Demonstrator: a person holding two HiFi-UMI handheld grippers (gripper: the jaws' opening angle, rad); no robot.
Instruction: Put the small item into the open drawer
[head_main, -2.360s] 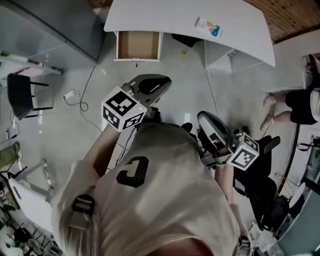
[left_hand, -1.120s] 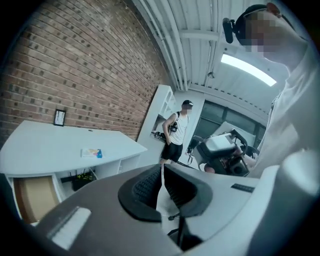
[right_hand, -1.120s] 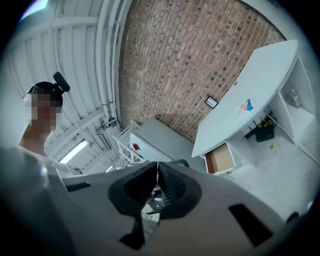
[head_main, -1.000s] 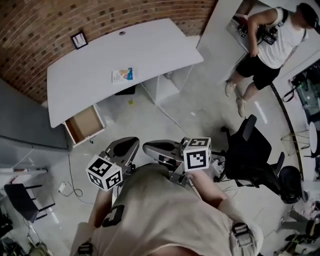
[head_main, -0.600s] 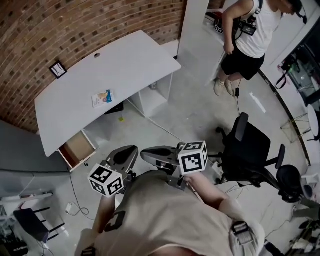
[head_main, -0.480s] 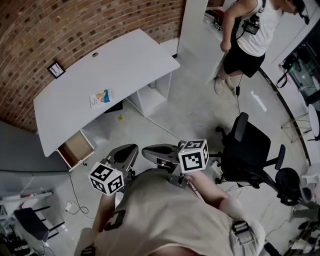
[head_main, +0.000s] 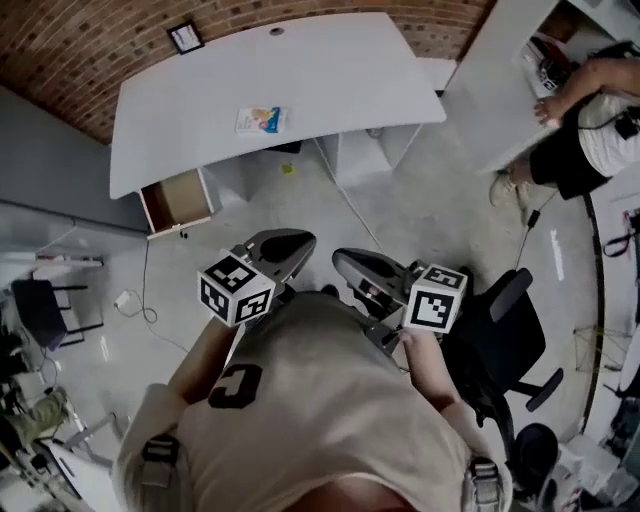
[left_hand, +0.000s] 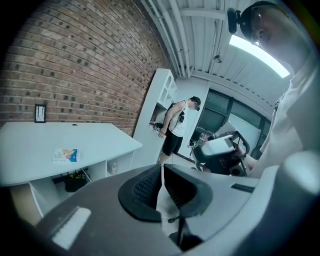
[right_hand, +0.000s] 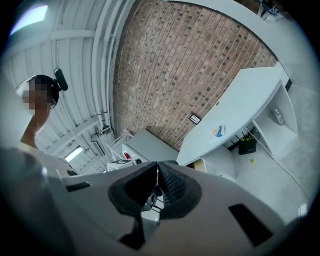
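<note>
Room: brick wall, pale floor, seen from overhead.
Small item: flat colourful packet (head_main: 262, 120) lying mid-table (head_main: 340, 70).
Drawer: open drawer (head_main: 178, 201) under the table's left end.
Tools: left tool (head_main: 280, 247) and right tool (head_main: 358, 268) closed, empty, well short of the table.
Advice: probably step closer, then pinch the packet's edge.

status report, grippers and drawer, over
Left gripper shut, empty. Right gripper shut, empty. Small item on desk, untouched; drawer open. Charger cable on floor by drawer.
</note>
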